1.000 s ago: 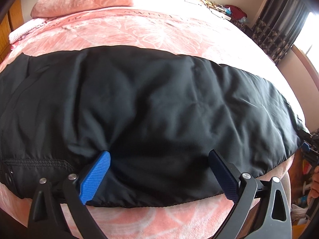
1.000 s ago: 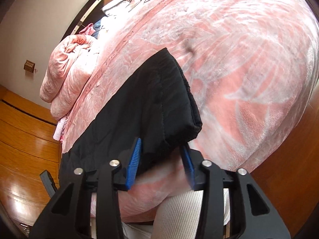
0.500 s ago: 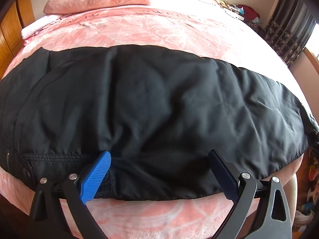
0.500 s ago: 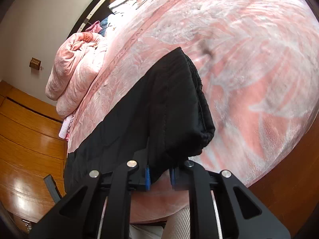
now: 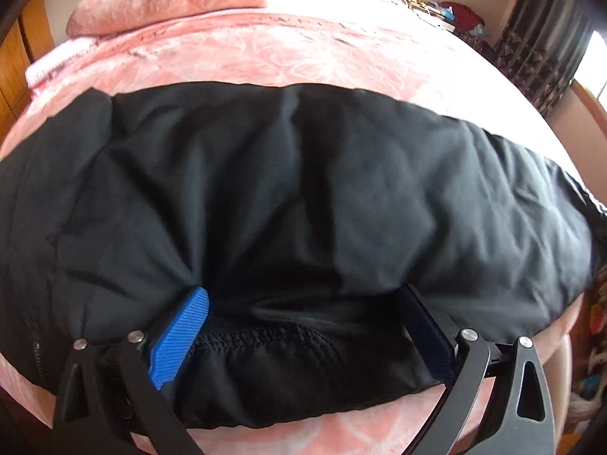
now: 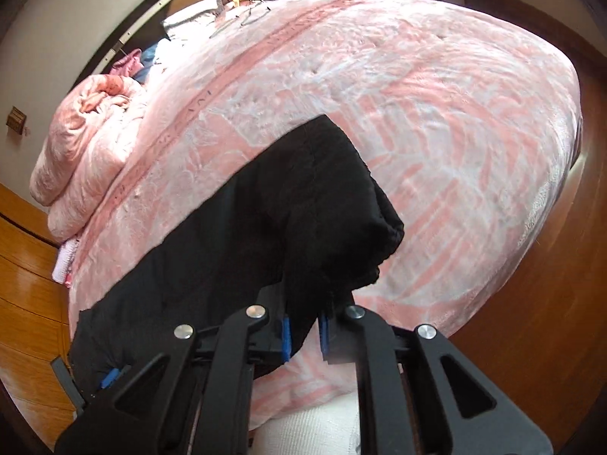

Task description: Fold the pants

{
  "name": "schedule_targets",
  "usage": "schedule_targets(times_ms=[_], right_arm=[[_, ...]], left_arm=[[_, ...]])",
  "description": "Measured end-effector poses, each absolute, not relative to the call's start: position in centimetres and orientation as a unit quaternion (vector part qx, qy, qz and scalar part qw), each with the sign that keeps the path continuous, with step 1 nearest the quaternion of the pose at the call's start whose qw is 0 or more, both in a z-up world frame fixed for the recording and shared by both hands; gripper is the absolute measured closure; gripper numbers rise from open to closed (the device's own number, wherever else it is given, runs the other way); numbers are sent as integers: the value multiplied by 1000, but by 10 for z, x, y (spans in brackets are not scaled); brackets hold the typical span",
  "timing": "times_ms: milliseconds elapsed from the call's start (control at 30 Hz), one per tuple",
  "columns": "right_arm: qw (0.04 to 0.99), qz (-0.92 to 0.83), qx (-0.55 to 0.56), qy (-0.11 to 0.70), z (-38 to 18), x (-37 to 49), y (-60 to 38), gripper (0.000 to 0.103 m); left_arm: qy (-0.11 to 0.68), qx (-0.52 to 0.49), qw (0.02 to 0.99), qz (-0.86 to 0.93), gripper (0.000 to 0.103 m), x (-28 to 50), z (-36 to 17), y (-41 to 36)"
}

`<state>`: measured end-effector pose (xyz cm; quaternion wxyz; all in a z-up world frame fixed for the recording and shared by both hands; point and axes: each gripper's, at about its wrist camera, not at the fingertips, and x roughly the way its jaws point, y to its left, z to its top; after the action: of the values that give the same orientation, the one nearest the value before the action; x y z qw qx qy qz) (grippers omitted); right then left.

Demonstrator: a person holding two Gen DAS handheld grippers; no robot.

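On the pink bedspread (image 5: 303, 49) the black pants (image 5: 303, 189) lie flat, their hem now clenched between the right gripper (image 6: 305, 331) fingers, which have just closed, while the left gripper (image 5: 303, 322) straddles the waist edge unclenched, so folding can begin.

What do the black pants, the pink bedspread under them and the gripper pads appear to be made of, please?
The black pants look like a smooth woven synthetic, perhaps padded: faint sheen, soft puffy creases, stitched seam. The pink bedspread looks like plush fleece: fuzzy matte nap with a pale embossed pattern. The blue pads on the left gripper look like ribbed rubber or plastic: fine parallel ridges, matte.
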<state>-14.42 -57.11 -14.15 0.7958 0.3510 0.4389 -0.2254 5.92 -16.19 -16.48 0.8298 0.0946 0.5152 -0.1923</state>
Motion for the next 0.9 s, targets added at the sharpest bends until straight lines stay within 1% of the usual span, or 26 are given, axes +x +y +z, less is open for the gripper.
schedule_targets(times_ms=[67, 167, 267, 333, 467, 667, 900], right_arm=[[805, -230, 343, 425, -138, -147, -565, 93], [837, -209, 330, 383, -106, -145, -551, 93], [880, -169, 269, 354, -60, -128, -514, 93], [903, -125, 225, 343, -36, -112, -481, 92], [926, -37, 161, 340, -14, -74, -412, 91], [920, 72, 113, 369, -23, -23, -315, 91], [887, 142, 62, 435, -68, 16, -217, 91]], left_arm=[[509, 106, 833, -189, 4, 56, -163, -166], [522, 76, 826, -199, 4, 59, -158, -157], [528, 21, 823, -208, 5, 62, -142, -138], [522, 3, 828, -204, 5, 60, -131, -124], [507, -19, 841, -186, 5, 58, -111, -91], [497, -64, 856, -130, 5, 56, -94, -26], [495, -109, 858, -76, 4, 67, -96, 38]])
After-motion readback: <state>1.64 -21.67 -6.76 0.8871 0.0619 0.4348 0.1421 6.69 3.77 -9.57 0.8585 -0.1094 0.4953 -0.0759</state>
